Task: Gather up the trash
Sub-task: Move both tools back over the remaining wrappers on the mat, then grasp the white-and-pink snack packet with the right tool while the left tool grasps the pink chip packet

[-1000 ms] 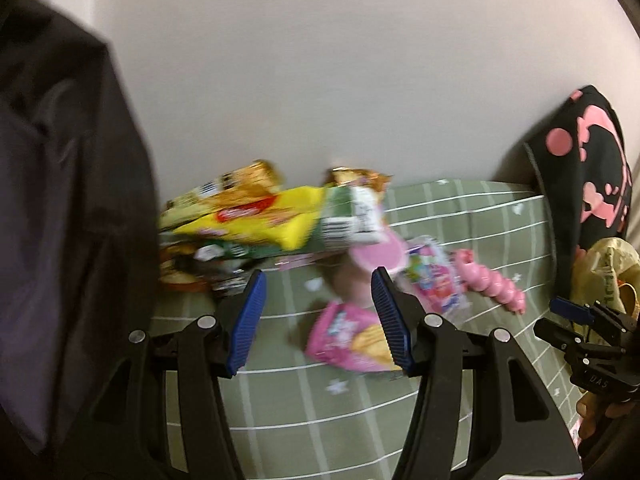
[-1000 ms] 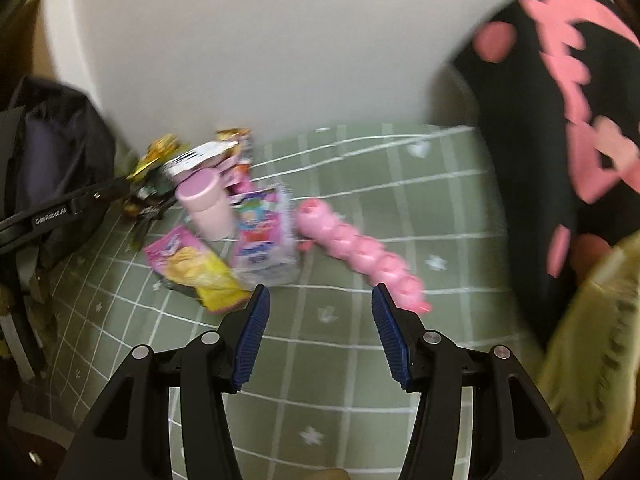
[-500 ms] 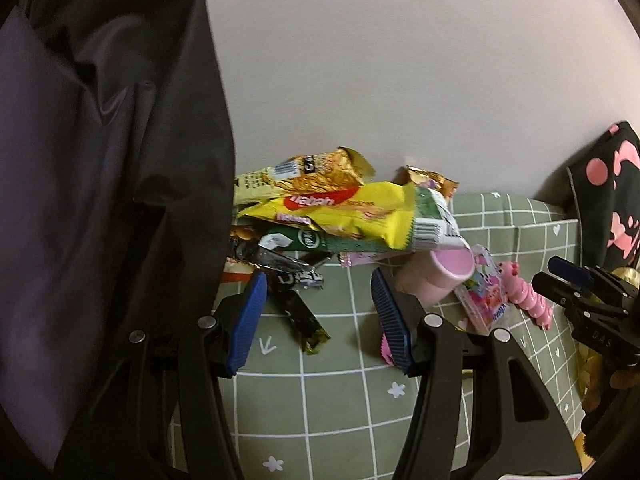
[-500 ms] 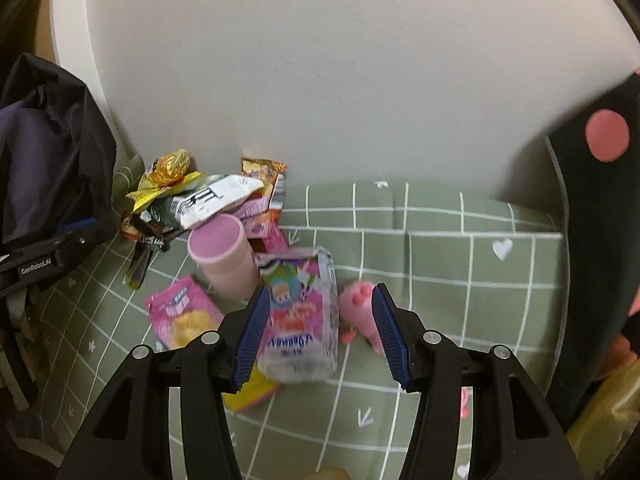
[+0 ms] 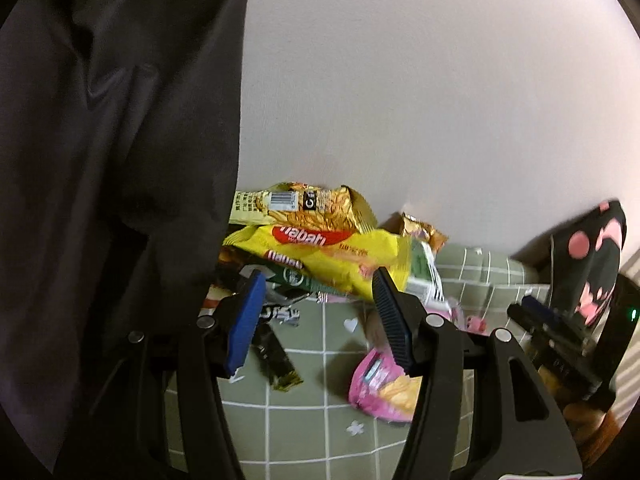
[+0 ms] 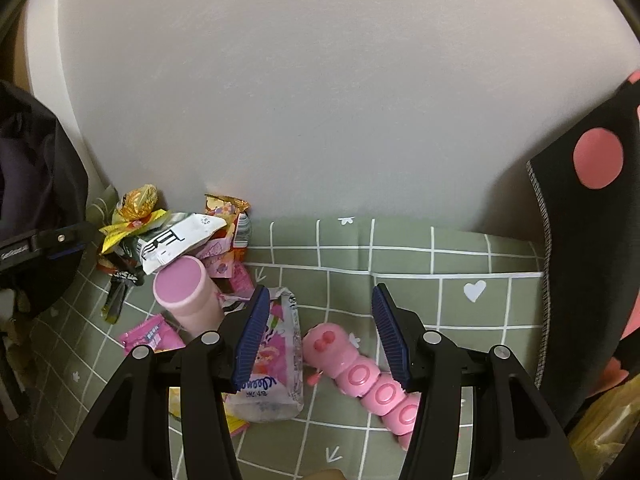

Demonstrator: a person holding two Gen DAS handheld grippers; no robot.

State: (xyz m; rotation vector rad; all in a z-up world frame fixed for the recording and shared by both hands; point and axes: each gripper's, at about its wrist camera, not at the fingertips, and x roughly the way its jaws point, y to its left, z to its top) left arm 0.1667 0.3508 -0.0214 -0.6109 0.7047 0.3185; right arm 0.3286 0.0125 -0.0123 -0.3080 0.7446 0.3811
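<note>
Against the pale wall (image 6: 320, 100), on a green checked cloth (image 6: 400, 272), a heap of snack wrappers (image 5: 320, 248) lies piled. From the left wrist view a yellow biscuit packet (image 5: 332, 256) lies on top of the heap, with a golden packet (image 5: 312, 204) behind it and a dark green one under it. A small dark wrapper (image 5: 276, 356) lies flat on the cloth in front of the heap, and a pink snack bag (image 5: 384, 384) lies further right, partly behind the right-hand finger. A dark garment (image 5: 100, 160) hangs along the left side and covers the heap's left end.

The left gripper (image 5: 316, 320) hovers over the cloth before the heap with its jaws apart and nothing between the blue pads; it touches no wrapper.

From the right wrist view a pink cup (image 6: 186, 294) lies on its side just in front of the heap, a white packet (image 6: 176, 240) resting above it. A pink and white pouch (image 6: 276, 368) lies flat beside the cup, and a pink caterpillar toy (image 6: 360, 372) lies just to its right. The right gripper (image 6: 316, 332) hangs above the toy's head with its jaws wide and nothing held, the pouch under its left finger. A black cushion with pink spots (image 6: 592, 208) stands at the right edge.
</note>
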